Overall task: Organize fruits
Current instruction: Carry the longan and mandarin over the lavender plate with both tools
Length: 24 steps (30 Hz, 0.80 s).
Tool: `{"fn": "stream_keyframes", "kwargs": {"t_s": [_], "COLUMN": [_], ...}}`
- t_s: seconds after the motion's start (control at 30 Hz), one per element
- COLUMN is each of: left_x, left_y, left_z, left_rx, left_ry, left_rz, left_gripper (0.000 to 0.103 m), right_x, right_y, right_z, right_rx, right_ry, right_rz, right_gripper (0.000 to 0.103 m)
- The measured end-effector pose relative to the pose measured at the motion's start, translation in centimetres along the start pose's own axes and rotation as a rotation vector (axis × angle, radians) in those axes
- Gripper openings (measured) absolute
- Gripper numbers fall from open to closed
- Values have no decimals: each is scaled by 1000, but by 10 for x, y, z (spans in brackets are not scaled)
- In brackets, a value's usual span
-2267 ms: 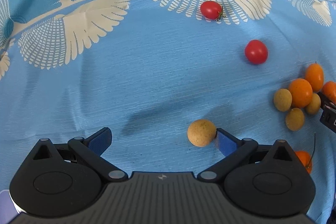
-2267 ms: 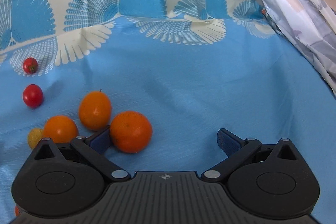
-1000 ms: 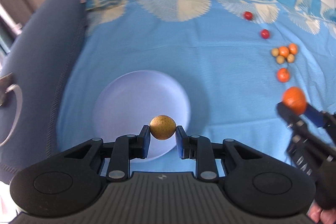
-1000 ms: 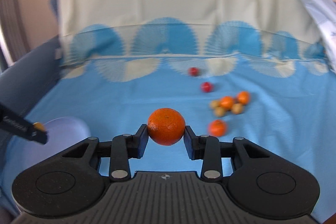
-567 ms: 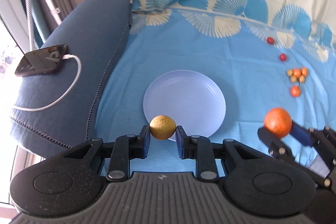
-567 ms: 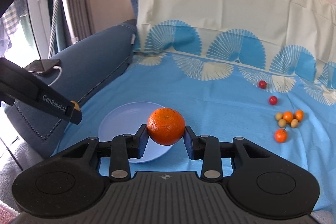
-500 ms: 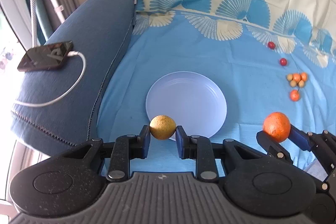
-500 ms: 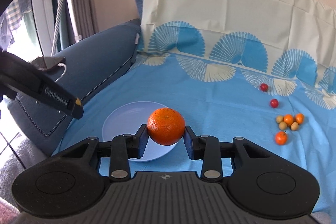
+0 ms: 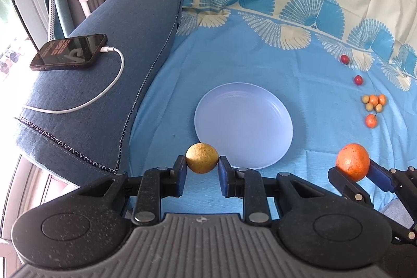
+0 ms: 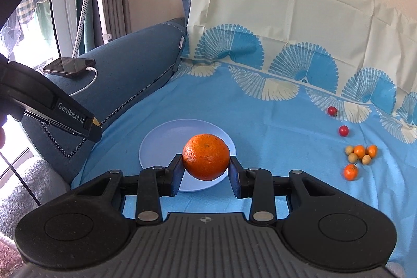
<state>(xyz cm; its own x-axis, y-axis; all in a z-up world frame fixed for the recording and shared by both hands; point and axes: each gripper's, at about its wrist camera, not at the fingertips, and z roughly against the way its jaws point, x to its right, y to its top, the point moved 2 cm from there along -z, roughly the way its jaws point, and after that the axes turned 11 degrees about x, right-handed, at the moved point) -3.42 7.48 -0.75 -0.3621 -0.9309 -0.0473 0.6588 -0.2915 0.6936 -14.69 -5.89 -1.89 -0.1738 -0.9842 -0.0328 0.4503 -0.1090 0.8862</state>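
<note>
Left gripper (image 9: pixel 202 171): fingers closed tight on a small tan round fruit (image 9: pixel 202 158), held in the air just short of the near rim of the plate.
Right gripper (image 10: pixel 206 175): fingers clamped on a mandarin (image 10: pixel 206 156), wider apart than the left pair because of the bigger fruit; hangs over the near part of the plate in the right wrist view, though off to the right of it in the left wrist view.
Plate (image 9: pixel 276 106): pale lilac, empty, flat on the blue patterned bedsheet (image 9: pixel 234 48), just ahead of both grippers.
Step in hand: carrying two fruits at once to the plate; neither released yet.
Next move, as a judgement: bring each gripper low over the dish, well inside the rim, then spread the fingers gently; round fruit likely to roll, so a low drop and a spot away from the edge; keep the two grippers from crowding each other.
Sofa arm (image 9: pixel 125 25): to the left, with a phone (image 9: pixel 69 51) on charge; no part in the task.
Remaining fruit (image 9: pixel 374 102): small cluster of orange and tan pieces far right, one orange piece just nearer (image 9: pixel 370 121), two red ones (image 9: pixel 358 80) beyond; all yet to be fetched.
</note>
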Motion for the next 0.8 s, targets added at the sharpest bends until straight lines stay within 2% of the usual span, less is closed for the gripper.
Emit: {"fn": "stream_keyframes", "kwargs": {"t_s": [0.4,0.8], "left_x": [-2,7], "left_y": [15,30], "left_z": [-33,-104], "left_rx": [-21,-53], "left_ry": [21,38], "left_rz": [8,-42], "left_gripper": [29,28], "right_x": [0,0], "right_y": [-3,-1], "right_z": [-32,-110], "right_rx": [-43,-91], "right_ry": [10,21], "right_rz": [14,21], "right_gripper": [38,38]}}
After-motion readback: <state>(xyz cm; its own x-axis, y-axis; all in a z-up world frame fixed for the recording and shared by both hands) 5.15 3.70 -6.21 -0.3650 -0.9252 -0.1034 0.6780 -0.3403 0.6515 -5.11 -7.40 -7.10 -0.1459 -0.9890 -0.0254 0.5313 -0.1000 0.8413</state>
